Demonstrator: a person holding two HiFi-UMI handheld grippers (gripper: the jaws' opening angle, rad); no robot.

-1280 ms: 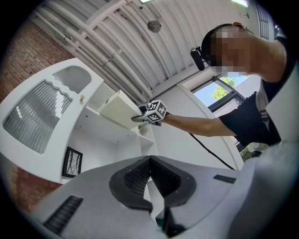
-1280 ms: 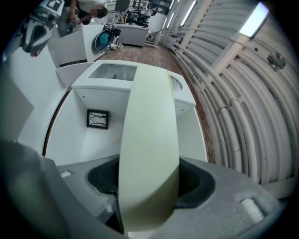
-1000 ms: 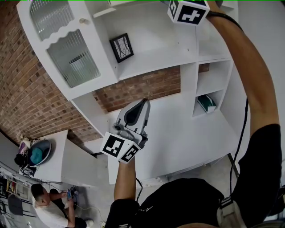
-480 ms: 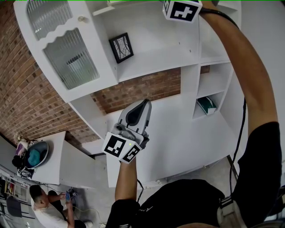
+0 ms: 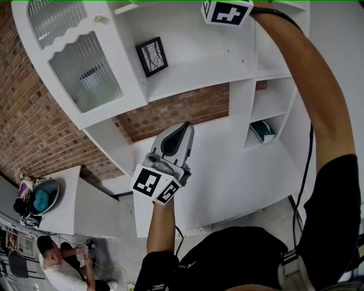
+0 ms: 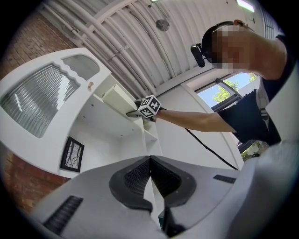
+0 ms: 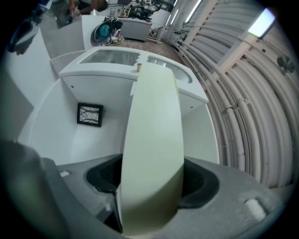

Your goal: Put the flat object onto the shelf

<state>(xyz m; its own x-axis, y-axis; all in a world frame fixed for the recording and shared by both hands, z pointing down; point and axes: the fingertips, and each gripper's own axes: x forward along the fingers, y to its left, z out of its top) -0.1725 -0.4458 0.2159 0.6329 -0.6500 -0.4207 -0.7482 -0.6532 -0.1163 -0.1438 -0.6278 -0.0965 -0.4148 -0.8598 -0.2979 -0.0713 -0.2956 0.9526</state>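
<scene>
White shelf unit (image 5: pixel 242 96) against a brick wall (image 5: pixel 34 125), ribbed metal ceiling (image 6: pixel 140 28) overhead.

Nearest: left gripper (image 5: pixel 183 129) over the unit's wide lower counter (image 5: pixel 239 187), nose pointing at the far shelves. Jaws clenched together at the tips, nothing between them.

Left of it, off the unit: low white side table (image 5: pixel 74 210) with a round bowl (image 5: pixel 44 196) on it. A person (image 5: pixel 54 264) is down at the near left corner.

Right side of the unit: small cubbies (image 5: pixel 273 102), dark green item (image 5: pixel 263 131) in the lower one.

Further in: open shelf with a black-framed picture (image 5: pixel 152 55) leaning on the back panel, at the left end of that shelf. Ribbed-glass cabinet door (image 5: pixel 85 74) with a small knob (image 5: pixel 98 19) is left of it.

Farthest: right gripper (image 7: pixel 152 182), arm (image 5: pixel 307 85) stretched out to the top of the unit. Head view only catches its marker cube (image 5: pixel 226 11).

The flat object (image 7: pixel 154 121), a pale cream slab, sits between the right jaws with the pads against both long edges. Those jaws are opening. The slab runs away from the gripper and its far end lies just beside the door knob. Left gripper view puts it level with the top shelf. Can't tell whether its underside rests on the board.
</scene>
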